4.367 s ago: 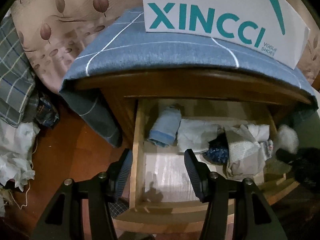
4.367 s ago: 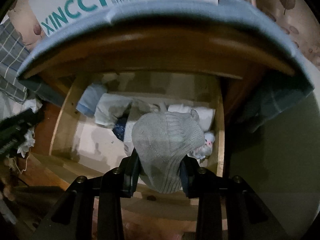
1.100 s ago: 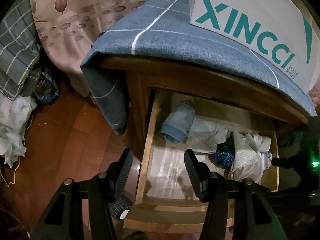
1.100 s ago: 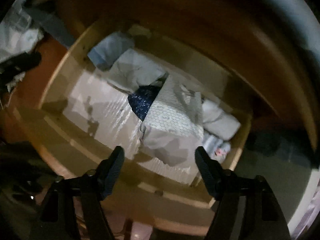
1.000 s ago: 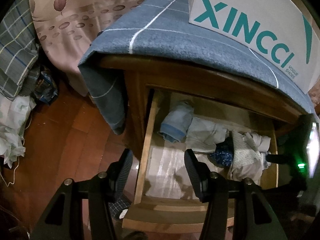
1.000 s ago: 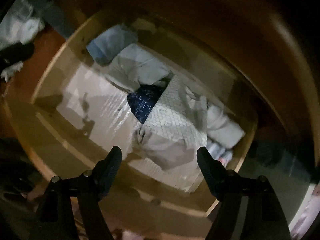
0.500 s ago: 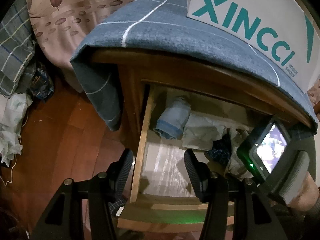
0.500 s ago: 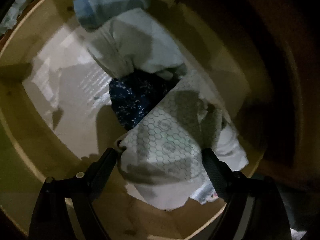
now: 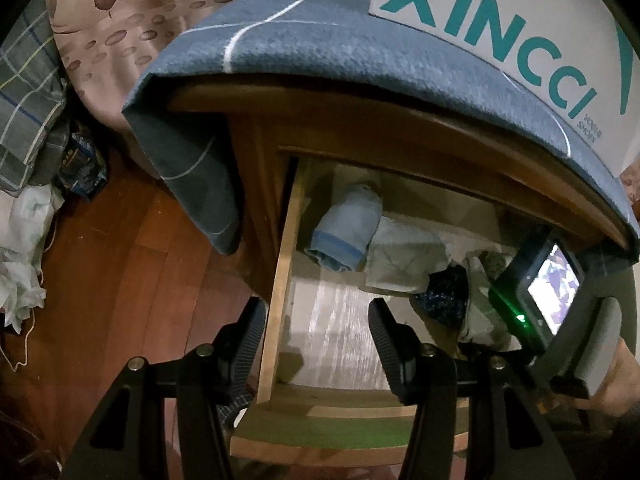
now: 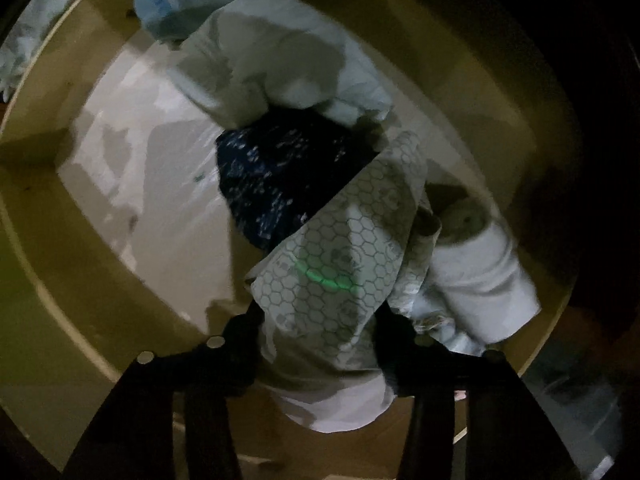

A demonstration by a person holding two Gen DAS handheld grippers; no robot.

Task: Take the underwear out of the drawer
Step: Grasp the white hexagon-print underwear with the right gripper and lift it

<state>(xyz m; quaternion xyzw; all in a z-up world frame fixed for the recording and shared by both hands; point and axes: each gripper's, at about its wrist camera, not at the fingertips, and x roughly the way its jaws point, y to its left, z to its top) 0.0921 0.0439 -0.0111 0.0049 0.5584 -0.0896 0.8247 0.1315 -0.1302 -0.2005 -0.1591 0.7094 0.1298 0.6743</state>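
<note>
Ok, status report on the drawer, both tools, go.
Right tool down in drawer, jaws closing around hex-print underwear. Left tool open, empty, above the drawer's left wall. Dark blue garment tucked under the hex-print piece; nothing blocking.

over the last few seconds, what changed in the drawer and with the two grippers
The right gripper dropped the grey piece it held, came down into the drawer and is closing around the honeycomb-print underwear. The left gripper stayed open above the drawer's left edge; the blue roll and the dark piece kept their places.
</note>
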